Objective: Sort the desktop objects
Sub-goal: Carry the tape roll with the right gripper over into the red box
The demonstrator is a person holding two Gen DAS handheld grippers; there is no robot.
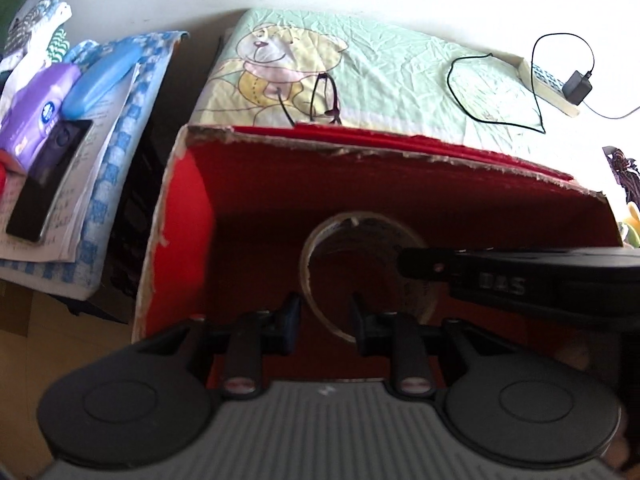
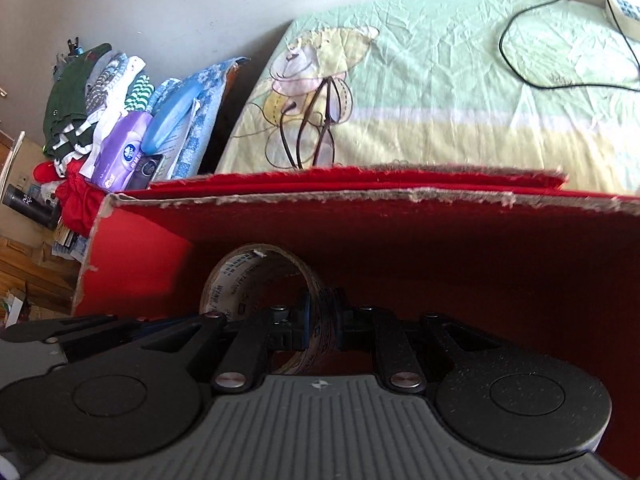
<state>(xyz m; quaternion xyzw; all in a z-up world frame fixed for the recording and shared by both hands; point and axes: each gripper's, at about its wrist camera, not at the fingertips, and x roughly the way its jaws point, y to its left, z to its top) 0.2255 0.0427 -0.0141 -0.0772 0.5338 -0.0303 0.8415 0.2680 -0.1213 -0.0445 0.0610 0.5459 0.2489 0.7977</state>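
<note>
Low in the left wrist view, my left hand-held gripper (image 1: 325,320) hangs spread and empty over the red cardboard box (image 1: 180,248). The tape roll (image 1: 320,256) stands on edge in the frame's centre, dead ahead, its open face toward me. My right hand-held gripper (image 1: 416,262) enters from the right edge; "DAS" is moulded on its body.

Centre-low in the right wrist view, that right hand-held gripper (image 2: 323,322) pinches the tape roll (image 2: 240,276) by its band, so it is nearer; the roll's print is unreadable. Upper middle, eyeglasses (image 2: 320,120) lie on the bed sheet (image 2: 440,80).
</note>
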